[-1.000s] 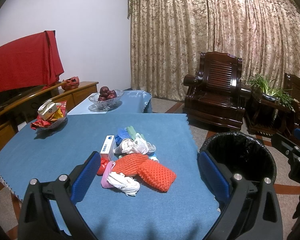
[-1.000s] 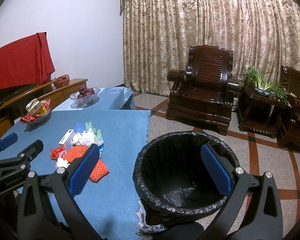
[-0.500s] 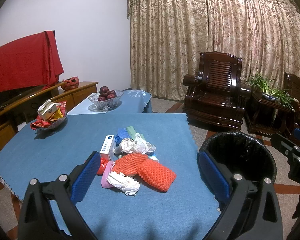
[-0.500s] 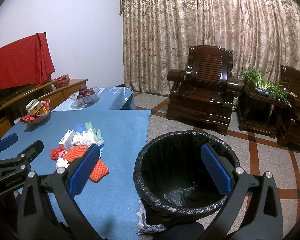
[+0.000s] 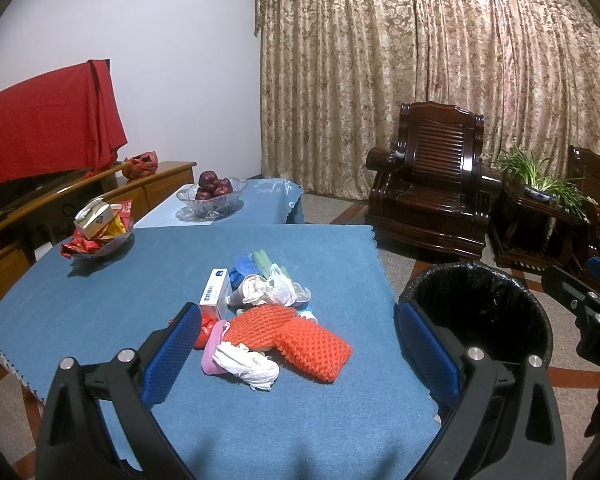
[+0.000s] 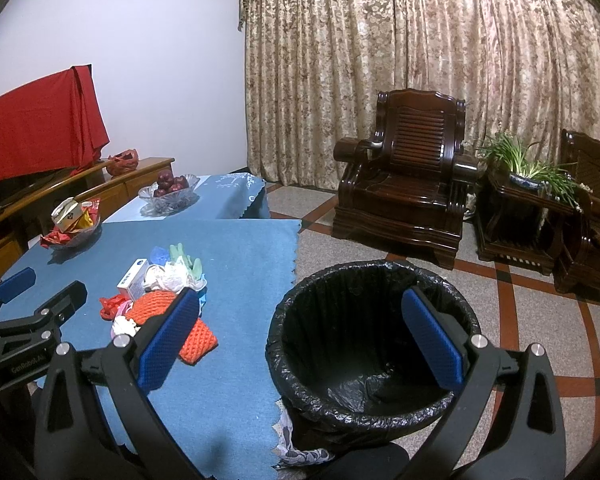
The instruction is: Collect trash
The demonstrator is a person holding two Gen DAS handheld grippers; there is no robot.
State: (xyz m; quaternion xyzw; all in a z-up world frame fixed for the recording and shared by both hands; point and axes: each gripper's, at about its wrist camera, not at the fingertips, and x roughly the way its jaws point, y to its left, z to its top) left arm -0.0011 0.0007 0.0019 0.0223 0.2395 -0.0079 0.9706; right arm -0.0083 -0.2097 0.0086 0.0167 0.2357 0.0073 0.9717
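Note:
A heap of trash lies in the middle of the blue table (image 5: 100, 304): orange foam nets (image 5: 300, 336), crumpled white tissue (image 5: 246, 364), a small white box (image 5: 216, 294), a white plastic bag (image 5: 272, 290), blue and green bits behind. My left gripper (image 5: 300, 350) hangs open just short of the heap, nothing between its blue pads. A bin lined with a black bag (image 6: 374, 340) stands on the floor off the table's right edge. My right gripper (image 6: 300, 340) is open above the bin's near rim. The heap (image 6: 160, 292) sits to its left.
Two glass bowls sit at the table's far side, one with snack packets (image 5: 98, 230), one with red apples (image 5: 214, 192). Dark wooden armchairs (image 5: 436, 196) and a potted plant (image 5: 540, 180) stand by the curtain. A wooden sideboard under red cloth (image 5: 48, 132) runs along the left wall.

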